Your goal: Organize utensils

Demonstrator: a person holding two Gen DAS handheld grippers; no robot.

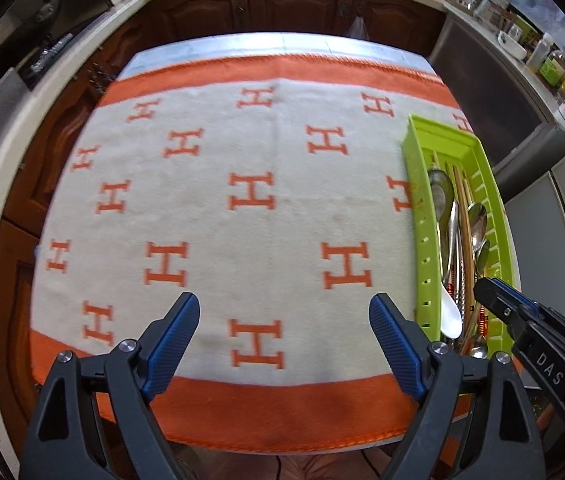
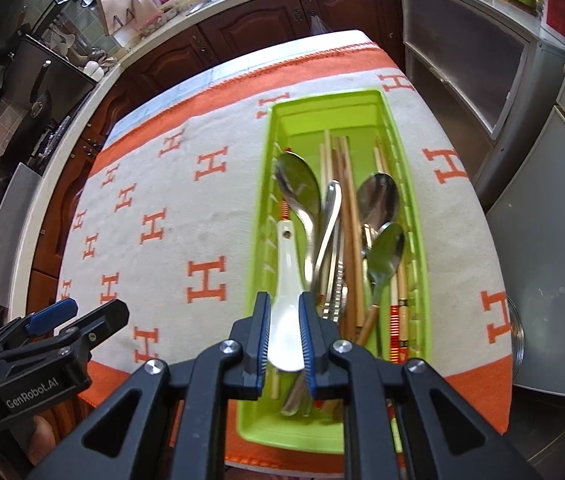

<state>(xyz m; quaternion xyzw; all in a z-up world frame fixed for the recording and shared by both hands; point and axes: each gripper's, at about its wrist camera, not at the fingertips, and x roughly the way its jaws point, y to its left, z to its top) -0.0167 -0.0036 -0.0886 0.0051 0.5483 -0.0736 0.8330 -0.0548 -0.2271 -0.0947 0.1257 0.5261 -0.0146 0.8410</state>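
Note:
A lime green utensil tray (image 2: 278, 128) (image 1: 414, 148) lies on the right side of the table. It holds metal spoons (image 2: 378, 196), wooden chopsticks (image 2: 348, 216) and a white ceramic spoon (image 2: 288, 280). My right gripper (image 2: 285, 320) is shut on the bowl end of the white spoon (image 1: 452, 314), over the tray's near end. My left gripper (image 1: 284, 308) is open and empty above the blanket, left of the tray. It also shows in the right wrist view (image 2: 78, 312).
An orange and cream blanket with H marks (image 1: 250, 196) covers the table. Dark wooden cabinets (image 1: 282, 4) and a cluttered counter (image 2: 154, 4) ring the table. A grey fridge (image 2: 554, 216) stands at the right.

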